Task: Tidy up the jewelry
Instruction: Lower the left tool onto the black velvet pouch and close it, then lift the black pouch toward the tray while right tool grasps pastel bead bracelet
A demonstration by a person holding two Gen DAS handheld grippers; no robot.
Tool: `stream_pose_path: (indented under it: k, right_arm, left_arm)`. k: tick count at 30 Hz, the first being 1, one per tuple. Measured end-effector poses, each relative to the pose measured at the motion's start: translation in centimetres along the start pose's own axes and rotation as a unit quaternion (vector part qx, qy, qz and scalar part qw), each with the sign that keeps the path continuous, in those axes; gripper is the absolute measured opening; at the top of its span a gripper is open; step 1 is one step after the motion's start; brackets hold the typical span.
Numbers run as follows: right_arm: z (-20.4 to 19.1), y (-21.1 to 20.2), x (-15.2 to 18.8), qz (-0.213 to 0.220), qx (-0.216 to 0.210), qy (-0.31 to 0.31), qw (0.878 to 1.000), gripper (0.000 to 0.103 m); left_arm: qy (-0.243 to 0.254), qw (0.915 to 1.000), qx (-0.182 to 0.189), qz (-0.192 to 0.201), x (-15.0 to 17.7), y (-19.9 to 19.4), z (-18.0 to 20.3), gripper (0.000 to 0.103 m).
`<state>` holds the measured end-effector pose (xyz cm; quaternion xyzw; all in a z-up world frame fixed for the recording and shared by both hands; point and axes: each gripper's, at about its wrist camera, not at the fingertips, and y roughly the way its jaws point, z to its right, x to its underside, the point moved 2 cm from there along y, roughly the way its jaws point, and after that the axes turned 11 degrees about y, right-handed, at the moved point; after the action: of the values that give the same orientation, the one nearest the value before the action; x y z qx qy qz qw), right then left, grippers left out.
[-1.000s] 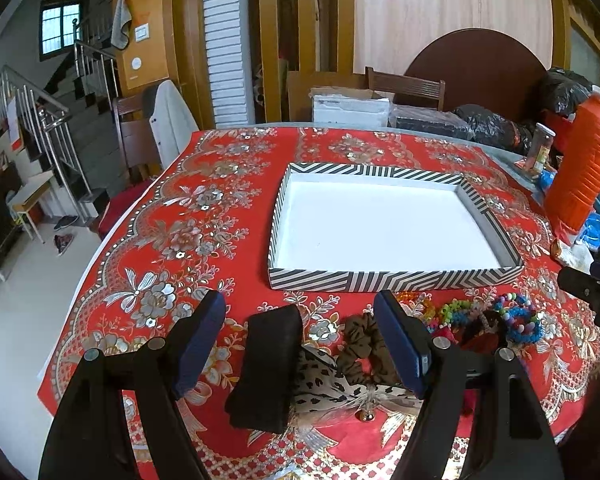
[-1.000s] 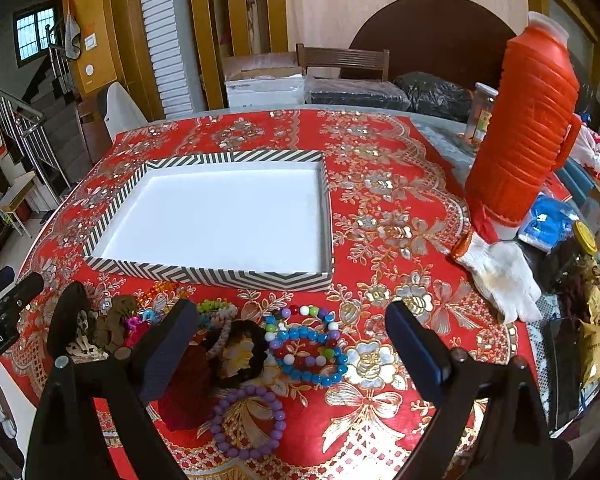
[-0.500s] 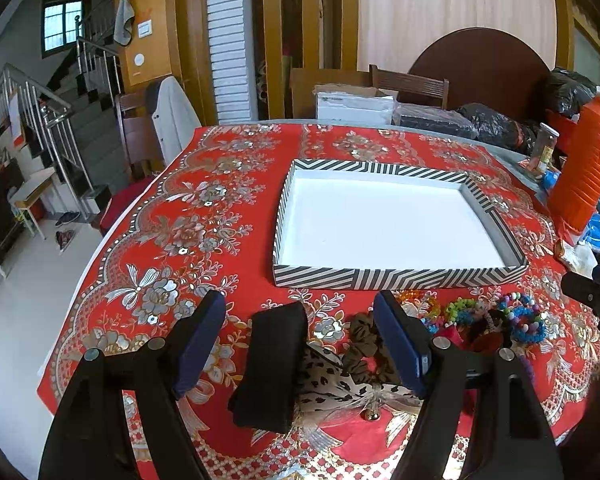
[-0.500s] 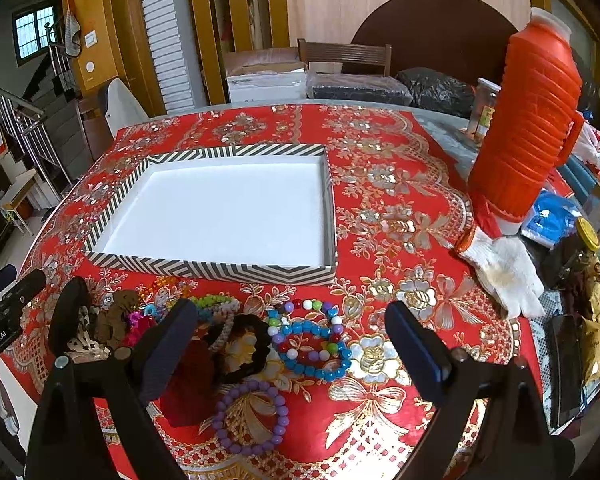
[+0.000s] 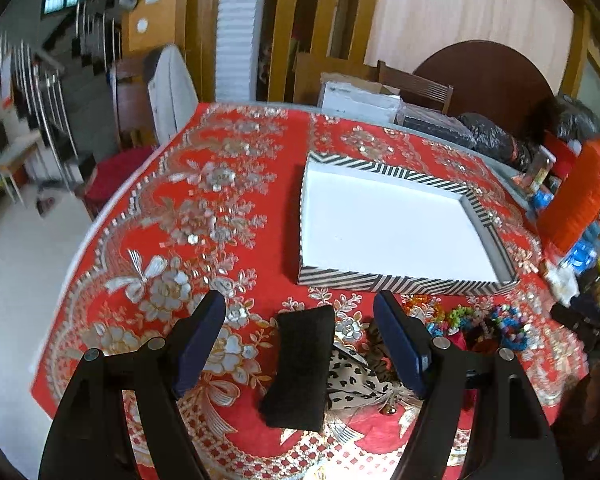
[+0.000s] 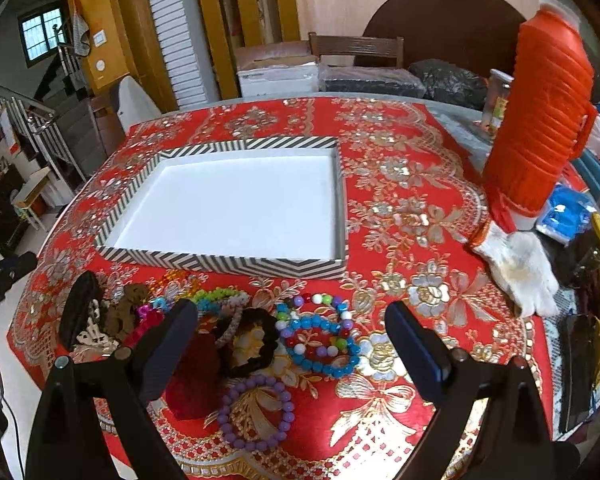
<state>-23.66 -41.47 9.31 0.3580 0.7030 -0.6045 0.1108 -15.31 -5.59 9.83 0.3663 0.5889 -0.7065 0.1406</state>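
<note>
Orange flask point(image 6: 540, 96) and glove point(image 6: 520, 264) flank the tray point(image 6: 220, 262).

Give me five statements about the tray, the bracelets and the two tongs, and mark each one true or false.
1. The striped tray holds nothing. True.
2. The purple bead bracelet lies inside the tray. False: it lies on the red tablecloth, in front of the tray.
3. The right tongs are open and grip nothing. True.
4. The left tongs are shut on the black pad. False: they are open, and the pad lies on the cloth between their fingers, apart from both.
5. The orange flask lies on its side. False: it stands upright, right of the tray.
</note>
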Motion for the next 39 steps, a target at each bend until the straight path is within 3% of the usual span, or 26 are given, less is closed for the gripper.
stream_pose_path:
  k: [5,15,23,24,27,29,36,38,39]
  right_arm:
    - [0.1,0.5,0.0,-0.011,-0.005,-0.008,1.0,0.097]
    - [3.6,2.1,-0.5,-0.036,0.026,-0.021,0.999,0.097]
    - [6.3,4.9,-0.5,-0.078,0.034,-0.003,0.996,0.078]
    - [6.4,5.3,-0.3,-0.083,0.033,-0.004,0.996,0.075]
    - [6.6,6.5,0.2,-0.101,0.053,-0.017,0.993,0.057]
    - [6.8,6.7,0.3,-0.1,0.055,-0.015,0.993,0.054]
    - [6.4,6.9,-0.2,-0.1,0.032,-0.018,0.994,0.05]
    - [5.7,7.5,-0.5,-0.102,0.034,-0.034,0.994,0.045]
    - [5.3,8.1,-0.7,-0.103,0.037,-0.045,0.993,0.037]
  left_arm:
    - [-0.021,0.9993,0.023,-0.02,0.8,0.9,-0.9,0.066]
    - [-0.004,0.9961,0.057,-0.067,2.8,3.8,0.4,0.066]
    - [0.013,0.9942,0.058,-0.09,3.3,6.3,1.1,0.065]
    - [0.015,0.9938,0.058,-0.093,3.3,6.5,1.1,0.063]
    - [0.018,0.9921,0.06,-0.109,3.7,7.3,1.2,0.039]
    - [0.016,0.9917,0.061,-0.112,3.8,7.5,0.9,0.024]
    - [0.011,0.9921,0.077,-0.098,3.1,6.9,0.5,0.003]
    - [0.016,0.9926,0.077,-0.093,2.8,6.6,0.6,0.001]
    - [0.018,0.9929,0.076,-0.09,2.6,6.5,0.6,0.001]
